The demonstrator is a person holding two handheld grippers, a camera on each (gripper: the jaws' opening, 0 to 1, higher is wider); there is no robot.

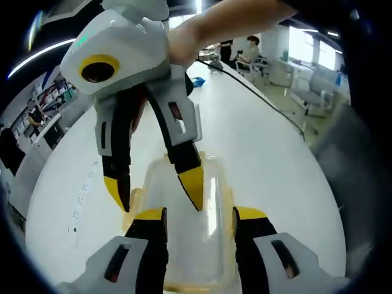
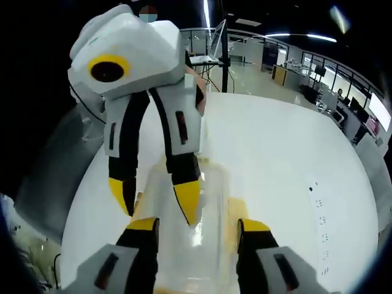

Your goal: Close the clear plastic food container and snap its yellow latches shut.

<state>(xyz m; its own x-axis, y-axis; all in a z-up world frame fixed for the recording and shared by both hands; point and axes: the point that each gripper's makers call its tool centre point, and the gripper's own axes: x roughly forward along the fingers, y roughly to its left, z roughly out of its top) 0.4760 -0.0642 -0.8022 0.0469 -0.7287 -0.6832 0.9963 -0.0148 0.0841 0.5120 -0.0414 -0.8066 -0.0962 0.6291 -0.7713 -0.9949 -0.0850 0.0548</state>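
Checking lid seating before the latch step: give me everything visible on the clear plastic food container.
The clear plastic food container is a see-through rectangular box with rounded corners, lid on top and yellow latches along its sides. It sits flat on the white table. In the left gripper view it lies between the left gripper's open jaws, while the right gripper reaches down from the far end, one yellow tip over the lid. Whether the latches are snapped can't be told.

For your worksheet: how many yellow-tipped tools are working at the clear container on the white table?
2. The left tool comes at the clear container from one end; the right tool comes from the opposite end. Both are open, tips over the lid. The table is white.
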